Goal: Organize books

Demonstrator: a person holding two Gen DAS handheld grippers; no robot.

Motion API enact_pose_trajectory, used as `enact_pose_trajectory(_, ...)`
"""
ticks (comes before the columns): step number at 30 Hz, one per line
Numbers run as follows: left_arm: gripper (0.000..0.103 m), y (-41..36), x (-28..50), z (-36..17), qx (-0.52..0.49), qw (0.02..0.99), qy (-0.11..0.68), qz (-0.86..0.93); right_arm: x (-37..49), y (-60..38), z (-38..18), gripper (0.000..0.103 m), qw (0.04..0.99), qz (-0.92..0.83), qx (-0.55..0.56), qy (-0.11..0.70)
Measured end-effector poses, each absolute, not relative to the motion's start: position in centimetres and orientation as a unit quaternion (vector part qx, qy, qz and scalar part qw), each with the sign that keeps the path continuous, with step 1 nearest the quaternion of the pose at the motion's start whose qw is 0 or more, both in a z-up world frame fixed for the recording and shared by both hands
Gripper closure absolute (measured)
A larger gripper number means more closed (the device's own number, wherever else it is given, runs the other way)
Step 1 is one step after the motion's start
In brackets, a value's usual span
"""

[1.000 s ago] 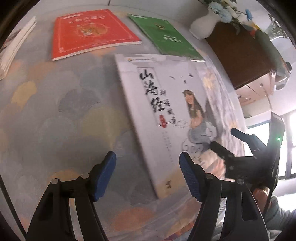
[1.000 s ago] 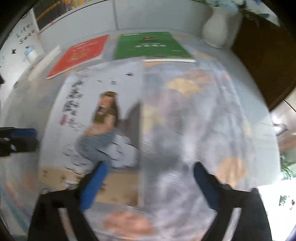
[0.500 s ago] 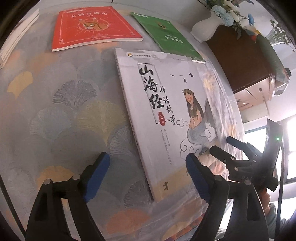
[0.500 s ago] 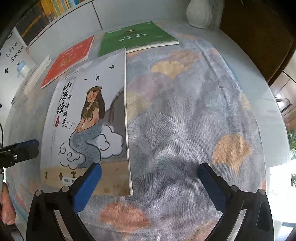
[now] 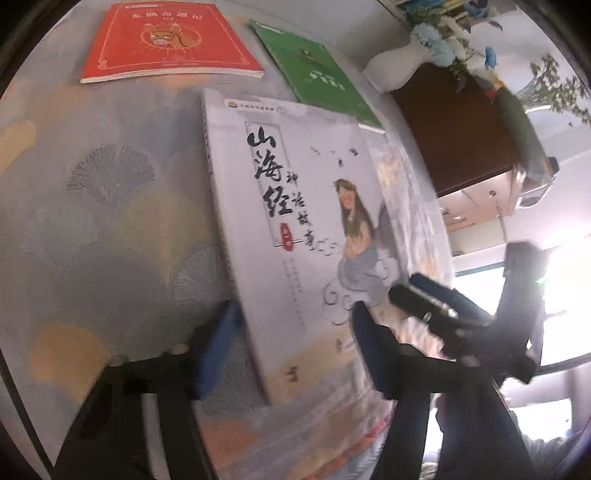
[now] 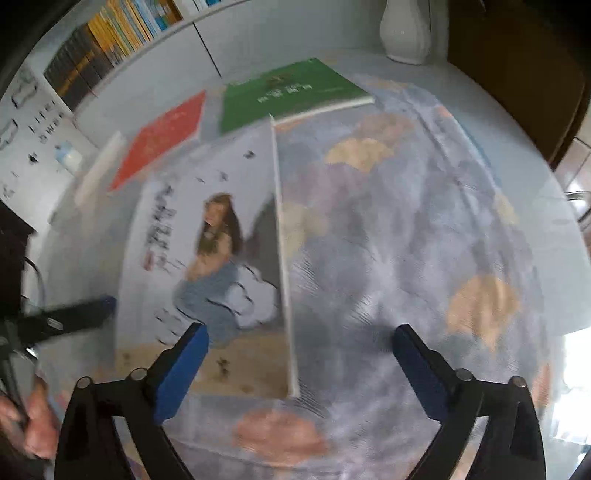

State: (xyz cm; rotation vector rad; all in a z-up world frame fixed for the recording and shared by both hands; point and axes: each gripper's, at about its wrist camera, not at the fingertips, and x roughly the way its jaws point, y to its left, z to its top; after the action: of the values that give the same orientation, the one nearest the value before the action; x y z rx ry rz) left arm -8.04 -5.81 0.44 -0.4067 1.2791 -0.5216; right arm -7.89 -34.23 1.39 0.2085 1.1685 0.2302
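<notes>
A large white book with a mermaid picture (image 5: 295,229) lies flat on the patterned tablecloth; it also shows in the right wrist view (image 6: 207,258). My left gripper (image 5: 291,343) is open, its fingers either side of the book's near left corner. My right gripper (image 6: 299,365) is open over the book's near right edge; it shows in the left wrist view (image 5: 424,295). A red book (image 5: 166,40) and a green book (image 5: 317,74) lie flat behind it.
A white vase with flowers (image 5: 399,66) stands at the back right by a dark wooden cabinet (image 5: 454,129). A thin white book (image 6: 98,170) lies at the far left. Shelved books (image 6: 110,33) stand behind the table.
Both grippers moved in toward the white book's near end. The left gripper's fingers now straddle its left corner, and the right gripper sits closer to its right edge.
</notes>
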Motion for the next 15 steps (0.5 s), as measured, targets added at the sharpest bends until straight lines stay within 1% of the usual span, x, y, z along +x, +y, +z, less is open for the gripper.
enact_pose_trajectory(1,0.054,-6.0,-8.1,0.5,-0.181,0.756,0.583,-0.238,-7.7,-34.0,1.5,0.019,0.823,0.114,0.101,0.547)
enact_pose_trajectory(2,0.058,-6.0,-8.1,0.5,-0.184,0.754,0.583,-0.239,-7.5,-33.7,1.6,0.023,0.824,0.119,0.1,0.544)
enact_pose_trajectory(3,0.059,-5.8,-8.1,0.4,-0.193,0.749,0.584,-0.246,-7.3,-33.3,1.7,0.03,0.824,0.125,0.098,0.543)
enact_pose_trajectory(5,0.062,-5.6,-8.1,0.7,-0.221,0.735,0.583,-0.266,-7.3,-32.5,1.7,0.031,0.827,0.128,0.086,0.541)
enact_pose_trajectory(8,0.062,-4.9,-8.3,2.4,-0.258,0.733,0.555,-0.297,-7.6,-31.9,1.6,0.031,0.831,0.129,0.069,0.537)
enact_pose_trajectory(11,0.062,-4.2,-7.9,2.6,-0.307,0.719,0.54,-0.31,-7.7,-32.4,1.5,0.031,0.831,0.134,0.088,0.532)
enact_pose_trajectory(13,0.062,-4.2,-7.5,2.0,-0.311,0.721,0.541,-0.302,-7.7,-33.0,1.4,0.031,0.83,0.136,0.111,0.53)
enact_pose_trajectory(15,0.064,-5.2,-7.2,0.9,-0.283,0.729,0.556,-0.283,-7.7,-33.4,1.3,0.031,0.83,0.133,0.129,0.527)
